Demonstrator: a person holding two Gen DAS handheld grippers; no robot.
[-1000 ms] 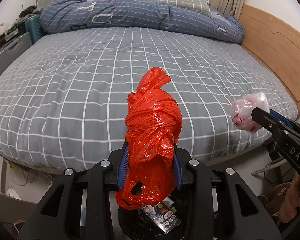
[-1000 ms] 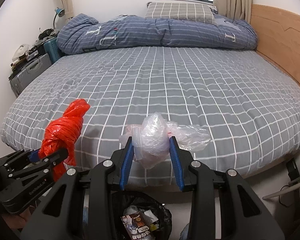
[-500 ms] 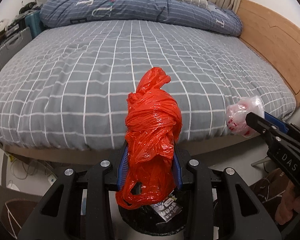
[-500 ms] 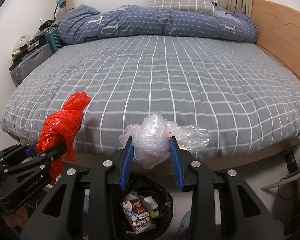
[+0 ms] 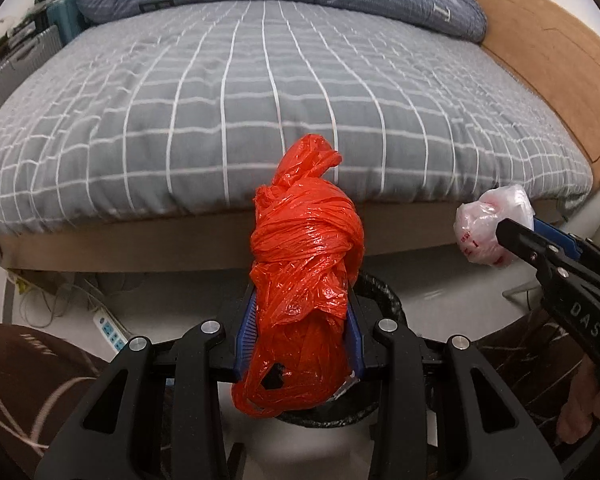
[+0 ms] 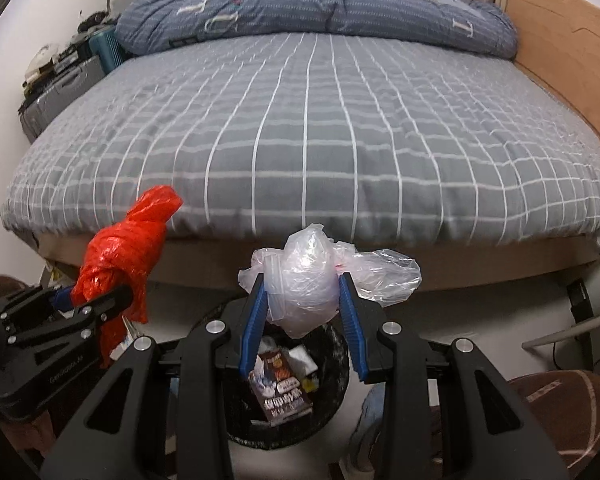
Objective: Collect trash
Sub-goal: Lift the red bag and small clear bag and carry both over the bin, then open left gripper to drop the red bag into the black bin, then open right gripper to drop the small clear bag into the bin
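Note:
My left gripper [image 5: 300,312] is shut on a crumpled orange plastic bag [image 5: 306,264], which stands up between its blue pads. The same orange plastic bag [image 6: 120,256] shows at the left of the right wrist view, in the left gripper [image 6: 76,300]. My right gripper [image 6: 303,292] is shut on a crumpled clear plastic bag [image 6: 312,280]; from the left wrist view that clear plastic bag [image 5: 488,228] is at the right. Both grippers hang over a black-lined trash bin [image 6: 336,364] on the floor, which holds a snack packet [image 6: 284,396]. In the left wrist view the orange bag hides most of the bin [image 5: 384,288].
A bed with a grey checked sheet [image 6: 300,140] lies just beyond the bin, with a blue duvet [image 6: 300,8] at its far end and a wooden headboard [image 6: 560,40] at right. Suitcases [image 6: 60,80] stand at left. A power strip and cables [image 5: 108,324] lie under the bed's edge.
Both grippers have moved back from the bed and downward, each with its bag in it. The bed's edge has risen in view and the trash bin below shows more fully.

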